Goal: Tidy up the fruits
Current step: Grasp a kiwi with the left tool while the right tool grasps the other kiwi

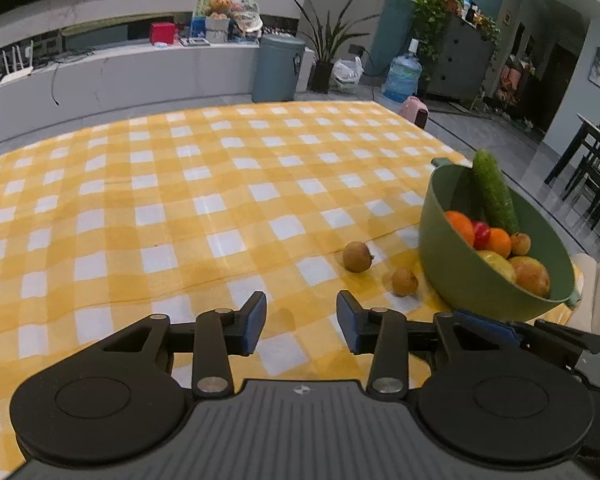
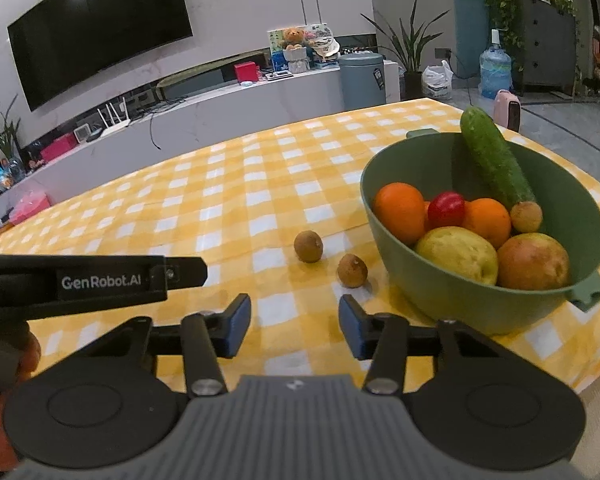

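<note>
A green bowl (image 2: 460, 304) stands on the yellow checked tablecloth at the right; it also shows in the left wrist view (image 1: 452, 264). It holds a cucumber (image 2: 494, 160), two oranges (image 2: 400, 210), a red fruit (image 2: 446, 208), a yellow-green fruit (image 2: 458, 254), a reddish fruit (image 2: 534, 262) and a small brown fruit (image 2: 526, 216). Two small brown fruits lie on the cloth left of the bowl, one (image 2: 308, 246) farther than the other (image 2: 352, 271); both show in the left wrist view (image 1: 357, 256) (image 1: 405, 282). My left gripper (image 1: 302, 322) and my right gripper (image 2: 294, 326) are open and empty, short of these fruits.
The left gripper's body (image 2: 92, 280) reaches in at the left of the right wrist view, close beside the right gripper. The table's right edge runs just past the bowl. Beyond the table are a low white cabinet, a bin (image 1: 278, 68) and plants.
</note>
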A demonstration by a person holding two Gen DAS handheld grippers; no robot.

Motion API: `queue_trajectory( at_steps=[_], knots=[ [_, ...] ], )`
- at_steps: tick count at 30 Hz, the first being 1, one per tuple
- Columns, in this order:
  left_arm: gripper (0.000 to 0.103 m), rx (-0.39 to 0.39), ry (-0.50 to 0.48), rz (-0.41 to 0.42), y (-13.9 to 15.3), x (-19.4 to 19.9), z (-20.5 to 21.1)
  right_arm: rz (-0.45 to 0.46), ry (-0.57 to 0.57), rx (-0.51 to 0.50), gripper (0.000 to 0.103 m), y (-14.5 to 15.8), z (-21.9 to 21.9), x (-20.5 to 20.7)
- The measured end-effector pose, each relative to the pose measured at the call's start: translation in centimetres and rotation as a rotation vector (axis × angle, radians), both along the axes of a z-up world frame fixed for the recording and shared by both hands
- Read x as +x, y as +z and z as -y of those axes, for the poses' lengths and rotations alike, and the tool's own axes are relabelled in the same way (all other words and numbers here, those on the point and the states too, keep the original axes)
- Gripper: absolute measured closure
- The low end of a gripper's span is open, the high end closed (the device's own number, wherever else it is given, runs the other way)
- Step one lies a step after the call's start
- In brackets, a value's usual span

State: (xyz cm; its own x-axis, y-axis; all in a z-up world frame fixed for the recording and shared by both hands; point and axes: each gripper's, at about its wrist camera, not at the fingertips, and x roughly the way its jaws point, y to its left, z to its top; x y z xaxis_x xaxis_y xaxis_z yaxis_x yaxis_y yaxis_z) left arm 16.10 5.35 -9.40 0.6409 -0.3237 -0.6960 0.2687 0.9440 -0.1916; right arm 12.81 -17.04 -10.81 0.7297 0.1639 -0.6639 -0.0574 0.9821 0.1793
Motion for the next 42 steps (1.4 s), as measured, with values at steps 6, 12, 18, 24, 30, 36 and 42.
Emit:
queue_trajectory(
  at_steps=[6, 12, 18, 24, 30, 36, 42],
  knots=[
    [0.059, 0.002, -0.049, -0.007, -1.0, 1.7, 0.5, 0.020, -0.082, -0.089, 0.065, -1.4, -0.6, 1.7],
    [0.059, 0.004, -0.074, 0.000, -1.1, 2.9, 0.6, 0.039, -0.203, -0.106, 0.068, -2.6, -1.1, 3.0],
    [0.059, 0.006, -0.046, -0.013, -1.3, 3.2, -0.1, 0.047, -0.322, -0.118, 0.067, -4.0, -2.0, 4.1],
    [0.059, -0.016, -0.021, -0.041, -1.6, 3.8, -0.7, 0.029, -0.349, -0.111, 0.071, -4.9, -2.4, 5.3],
    [0.059, -0.007, -0.041, -0.048, -1.8, 4.1, 0.1, 0.051, -0.334, -0.124, 0.083, -5.4, -2.4, 5.0],
    [0.059, 0.006, -0.099, -0.046, -1.8, 4.5, 1.4, 0.040, -0.268, -0.075, 0.083, -4.8, -1.3, 4.3],
    [0.059, 0.075, -0.200, -0.026, -2.0, 5.3, 4.3, 0.048, -0.222, -0.089, 0.083, -4.0, -0.3, 2.4]
  ],
)
